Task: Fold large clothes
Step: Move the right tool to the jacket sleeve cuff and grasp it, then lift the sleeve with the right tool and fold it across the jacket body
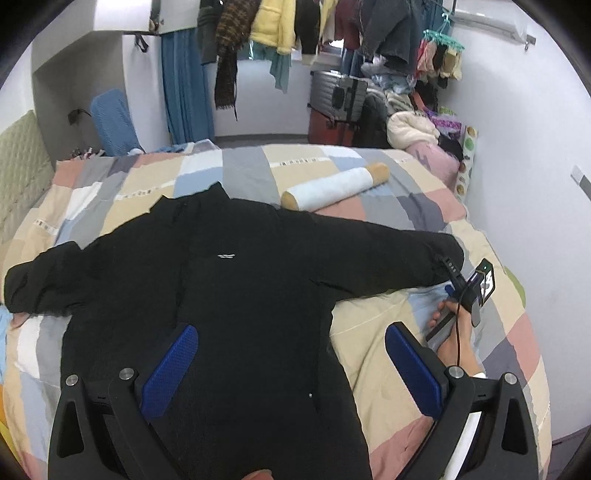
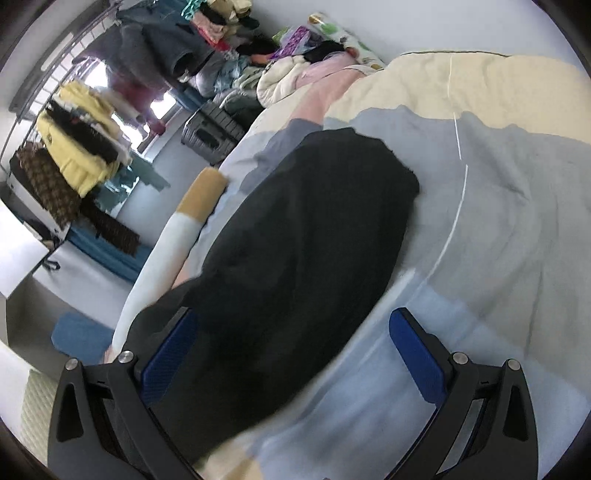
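Jacket point(image 1: 229, 295): I'm judging it soft, bulky; taking the sleeve cuff point(image 2: 369, 173).
Left gripper point(image 1: 291, 373): hovering, jaws apart.
Right gripper point(image 2: 291, 362): jaws apart, empty.

Open patchwork quilt point(image 1: 388, 325) at lower right of the left wrist view, between the black jacket point(image 1: 229, 295) body and its outstretched sleeve point(image 2: 306, 236); passable there. More bare quilt beyond the collar, upper centre. Blocked just past the right shoulder by a white and tan bolster point(image 1: 336, 188). Crowded at upper right by a suitcase point(image 1: 338, 107) and heaped clothing point(image 1: 413, 125) against the wall. Overhead, hanging garments point(image 1: 273, 26).
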`<state>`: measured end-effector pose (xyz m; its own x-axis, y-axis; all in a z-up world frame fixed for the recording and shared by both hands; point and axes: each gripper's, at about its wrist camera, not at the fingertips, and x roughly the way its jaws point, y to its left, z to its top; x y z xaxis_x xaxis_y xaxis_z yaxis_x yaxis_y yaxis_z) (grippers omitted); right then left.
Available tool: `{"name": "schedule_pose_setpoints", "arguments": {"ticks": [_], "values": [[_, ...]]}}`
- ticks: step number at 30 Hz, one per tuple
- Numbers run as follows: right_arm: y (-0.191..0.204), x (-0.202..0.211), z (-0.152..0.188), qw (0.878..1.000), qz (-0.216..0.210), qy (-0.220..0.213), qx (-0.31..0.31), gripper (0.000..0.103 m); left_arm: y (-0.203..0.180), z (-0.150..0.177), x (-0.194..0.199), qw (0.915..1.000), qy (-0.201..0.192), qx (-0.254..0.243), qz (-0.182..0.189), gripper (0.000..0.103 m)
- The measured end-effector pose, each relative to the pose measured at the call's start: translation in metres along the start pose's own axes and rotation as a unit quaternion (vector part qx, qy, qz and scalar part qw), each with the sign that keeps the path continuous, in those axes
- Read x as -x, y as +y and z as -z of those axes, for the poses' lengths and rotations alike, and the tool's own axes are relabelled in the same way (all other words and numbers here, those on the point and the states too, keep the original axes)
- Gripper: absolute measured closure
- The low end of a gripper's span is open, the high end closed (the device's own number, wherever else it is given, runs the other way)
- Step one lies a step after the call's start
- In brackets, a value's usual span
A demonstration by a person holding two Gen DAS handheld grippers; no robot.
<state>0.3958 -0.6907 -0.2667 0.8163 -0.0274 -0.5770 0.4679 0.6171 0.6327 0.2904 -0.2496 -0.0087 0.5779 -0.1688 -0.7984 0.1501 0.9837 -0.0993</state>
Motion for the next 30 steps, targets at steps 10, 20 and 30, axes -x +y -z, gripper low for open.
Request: {"name": "schedule_pose_setpoints", "arguments": {"ticks": [10,20,30], "values": [[-0.009,-0.028,-0.024,0.999,0.003,-0.03,0.01,0.0,0.024,-0.009,-0.073,0.9976,0.044,0.027,-0.045,0.001],[-0.002,-0.038,-0.038,0.999,0.004,-0.042,0.03,0.072,0.054,0.001,-0.107,0.9921,0.085,0.043,-0.082,0.001],[0.046,0.02,-0.052,0.992,0.015,-0.074,0.097,0.093,0.101,0.033,-0.077,0.9941,0.072,0.032,-0.075,0.001]]}}
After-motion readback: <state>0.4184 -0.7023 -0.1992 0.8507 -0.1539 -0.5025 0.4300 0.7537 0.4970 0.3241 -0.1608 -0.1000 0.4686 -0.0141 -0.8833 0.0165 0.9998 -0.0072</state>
